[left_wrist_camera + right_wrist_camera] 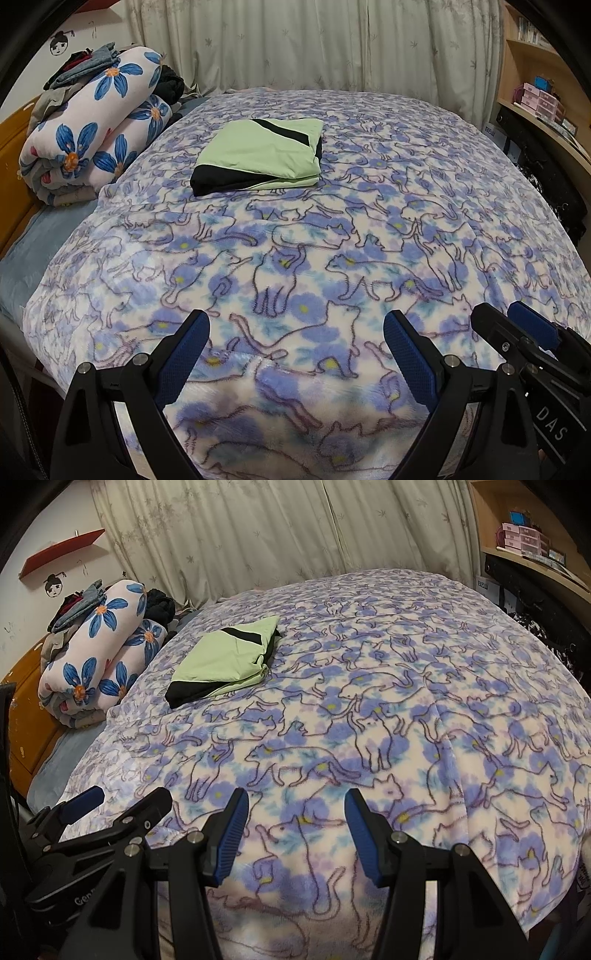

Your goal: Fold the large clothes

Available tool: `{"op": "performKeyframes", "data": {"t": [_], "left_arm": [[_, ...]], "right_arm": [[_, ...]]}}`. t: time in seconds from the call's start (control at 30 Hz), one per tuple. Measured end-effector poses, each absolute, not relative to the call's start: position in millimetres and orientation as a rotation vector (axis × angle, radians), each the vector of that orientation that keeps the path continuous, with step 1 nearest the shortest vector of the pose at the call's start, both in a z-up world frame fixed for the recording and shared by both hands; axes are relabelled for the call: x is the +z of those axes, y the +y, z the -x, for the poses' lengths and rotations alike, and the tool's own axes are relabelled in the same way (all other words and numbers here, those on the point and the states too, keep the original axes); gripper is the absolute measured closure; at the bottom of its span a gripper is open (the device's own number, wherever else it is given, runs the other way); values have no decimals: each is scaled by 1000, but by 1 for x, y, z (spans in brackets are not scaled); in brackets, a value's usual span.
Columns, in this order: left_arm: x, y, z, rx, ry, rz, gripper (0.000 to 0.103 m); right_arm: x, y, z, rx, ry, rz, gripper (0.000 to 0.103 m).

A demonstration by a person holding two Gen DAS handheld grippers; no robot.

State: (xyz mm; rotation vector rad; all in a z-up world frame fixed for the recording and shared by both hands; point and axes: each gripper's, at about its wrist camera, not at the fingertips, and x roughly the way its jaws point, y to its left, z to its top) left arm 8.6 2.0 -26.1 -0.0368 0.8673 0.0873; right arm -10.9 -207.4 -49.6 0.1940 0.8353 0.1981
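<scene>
A light green and black garment (260,157) lies folded into a flat rectangle on the far left part of the bed; it also shows in the right wrist view (227,661). My left gripper (297,325) is open and empty, hovering over the near edge of the bed, well short of the garment. My right gripper (295,805) is open and empty beside it on the right. The right gripper shows at the lower right of the left wrist view (517,325), and the left gripper shows at the lower left of the right wrist view (122,801).
The bed is covered by a fleece blanket (406,229) with purple cats and flowers. A rolled quilt with blue flowers (99,125), with clothes piled on top, lies at the far left by the wooden headboard (11,177). Curtains (295,44) hang behind; shelves (535,85) stand at right.
</scene>
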Motion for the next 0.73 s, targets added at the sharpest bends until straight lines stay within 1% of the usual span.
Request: {"op": "performKeyframes", "data": {"t": [0.73], "left_arm": [[-32, 12, -10, 94, 881, 28, 9]], "right_arm": [[-52, -206, 10, 195, 844, -192, 49]]}}
